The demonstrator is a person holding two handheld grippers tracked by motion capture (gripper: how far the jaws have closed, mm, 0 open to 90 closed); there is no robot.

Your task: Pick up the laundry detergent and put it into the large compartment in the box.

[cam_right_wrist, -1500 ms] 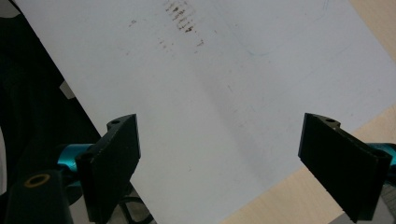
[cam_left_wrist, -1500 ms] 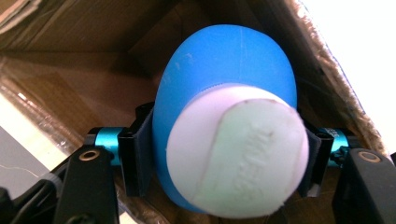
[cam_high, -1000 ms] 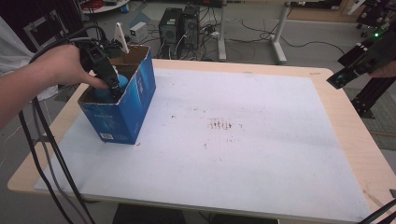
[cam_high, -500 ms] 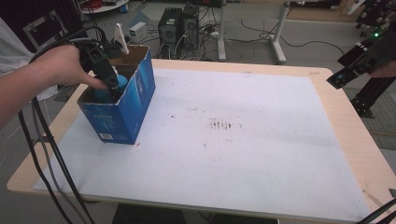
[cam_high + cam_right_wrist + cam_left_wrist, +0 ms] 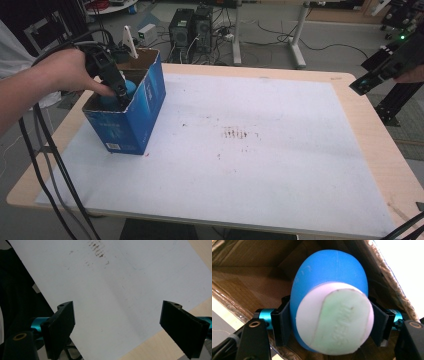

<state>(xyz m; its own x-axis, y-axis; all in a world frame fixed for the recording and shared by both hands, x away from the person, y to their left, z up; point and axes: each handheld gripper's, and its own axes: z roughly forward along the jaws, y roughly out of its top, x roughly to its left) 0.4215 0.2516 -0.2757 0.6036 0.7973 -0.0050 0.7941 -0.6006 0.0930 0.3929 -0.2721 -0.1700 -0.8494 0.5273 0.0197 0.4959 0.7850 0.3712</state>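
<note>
Left gripper (image 5: 121, 95) still down inside the blue carton (image 5: 142, 117), jaws clamped on either side of the blue egg-shaped object (image 5: 329, 315) — no shift over the last second, so the object sits between its jaws, inside the carton. Likely paused just before release or lift-out. Right gripper (image 5: 117, 327) hangs wide apart and empty, well off over the white mat (image 5: 120, 290).

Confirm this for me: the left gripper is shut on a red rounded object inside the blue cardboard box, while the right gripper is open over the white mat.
Not quite: the object is blue, not red. The left gripper view shows the left gripper shut on a blue rounded object with a pale flat end, inside the blue cardboard box. The rest holds: the right gripper is open over the white mat.
</note>
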